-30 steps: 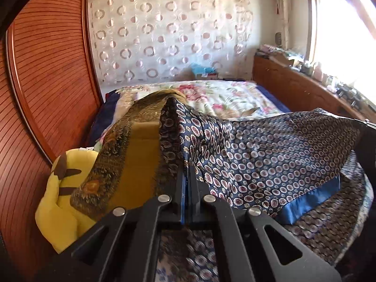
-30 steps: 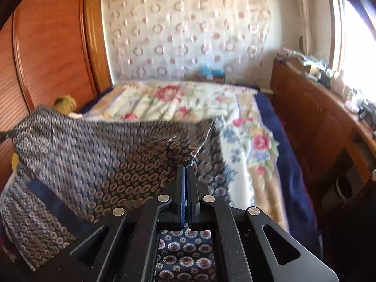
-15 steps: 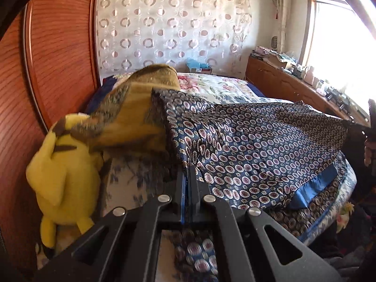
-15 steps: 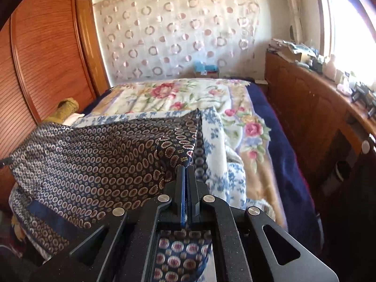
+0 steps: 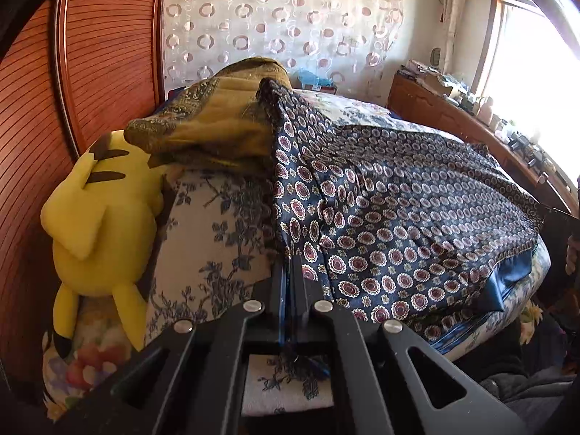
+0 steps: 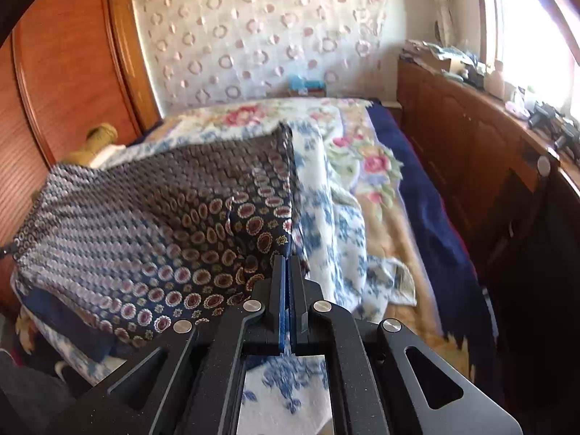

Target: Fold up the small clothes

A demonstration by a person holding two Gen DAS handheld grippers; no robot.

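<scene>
Lowered since a second earlier, the navy patterned cloth lay across the near bed, its long axis running left to right. Left gripper and right gripper each pinched one near corner.

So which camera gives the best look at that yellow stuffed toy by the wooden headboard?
The left wrist view. There the yellow stuffed toy shows almost whole, lying against the headboard beside the mustard cloth. The right wrist view shows no toy: the patterned navy cloth fills that side.
</scene>
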